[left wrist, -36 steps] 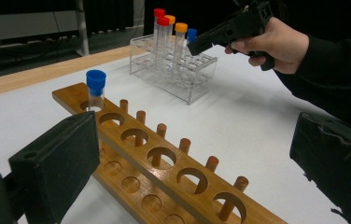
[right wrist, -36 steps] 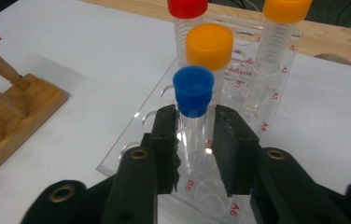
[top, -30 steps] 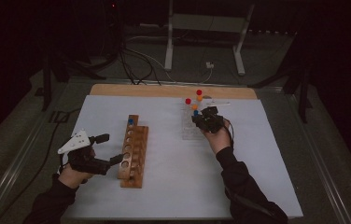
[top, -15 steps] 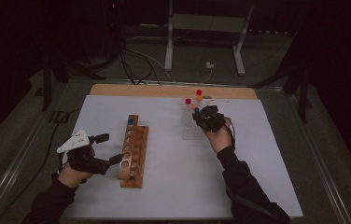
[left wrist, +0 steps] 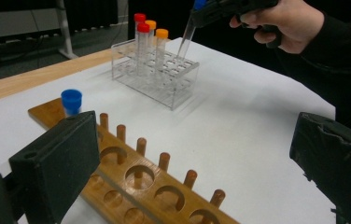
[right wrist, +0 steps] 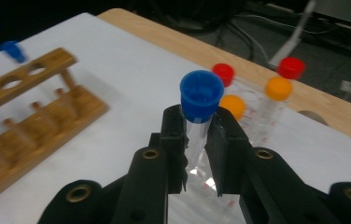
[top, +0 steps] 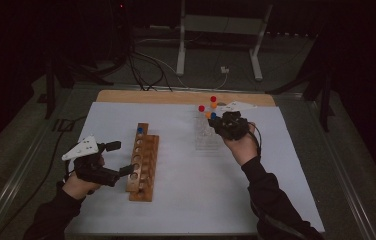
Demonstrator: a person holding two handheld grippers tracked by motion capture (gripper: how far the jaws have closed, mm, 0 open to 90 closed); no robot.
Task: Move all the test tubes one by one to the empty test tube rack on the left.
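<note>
While the right tool (right wrist: 197,140) stays out of it, clenched on a blue-capped tube (right wrist: 200,100) just under its cap, the tube hangs upright, tip over the clear rack (left wrist: 157,77) at upper right of the high view. The wooden rack (top: 142,160) lies lower left, long axis running up-frame, beside the released left tool (top: 118,159).

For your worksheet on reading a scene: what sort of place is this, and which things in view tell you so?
Probably a lab-style test bench in a dim workroom. A clear tube rack holds capped tubes, a wooden tube rack lies on a white sheet, and cables and stand legs lie behind the table.
</note>
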